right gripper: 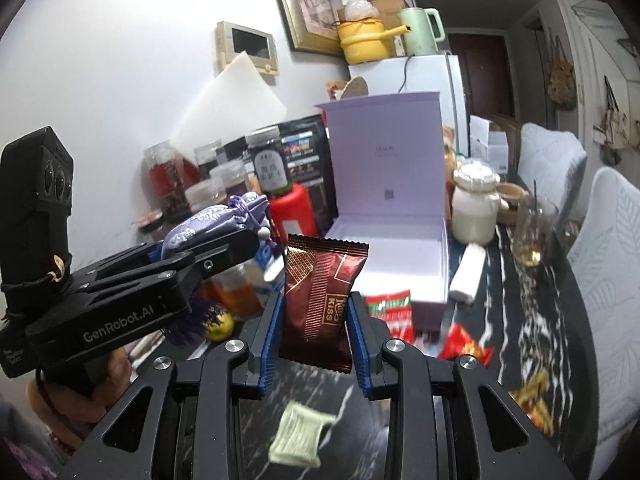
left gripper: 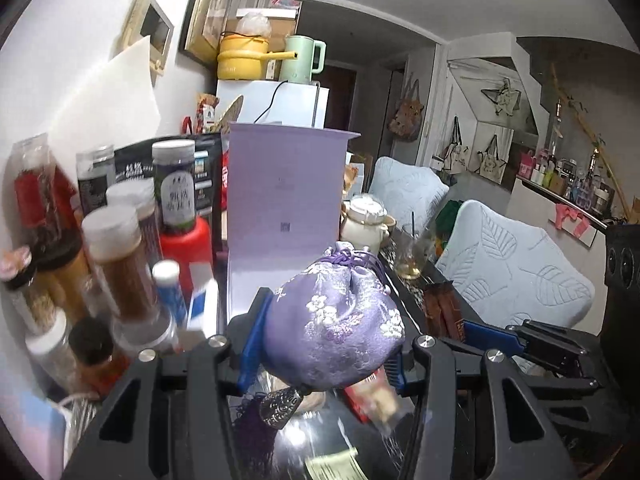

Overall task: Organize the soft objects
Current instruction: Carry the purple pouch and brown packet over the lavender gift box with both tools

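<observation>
A purple embroidered drawstring pouch [left gripper: 332,328] hangs above the dark table, and my left gripper [left gripper: 328,338] is shut on it with its blue pads. Its tassel and metal charm [left gripper: 280,404] dangle below. In the right wrist view the same pouch [right gripper: 208,226] shows in the left gripper [right gripper: 228,246] at the left. My right gripper [right gripper: 316,302] is shut on a dark red snack packet [right gripper: 320,276], held upright. The left wrist view shows that packet [left gripper: 440,308] and the right gripper [left gripper: 472,330] at the right. An open lilac box [right gripper: 434,276] with its lid raised stands just beyond both.
Jars and bottles [left gripper: 116,256] crowd the left by the wall. A white ceramic jar [right gripper: 476,208] and a glass [right gripper: 534,232] stand right of the box. Red snack packets [right gripper: 390,308] and a pale green sachet [right gripper: 300,434] lie on the table [right gripper: 516,312]. Cushioned chairs [left gripper: 516,268] line the right.
</observation>
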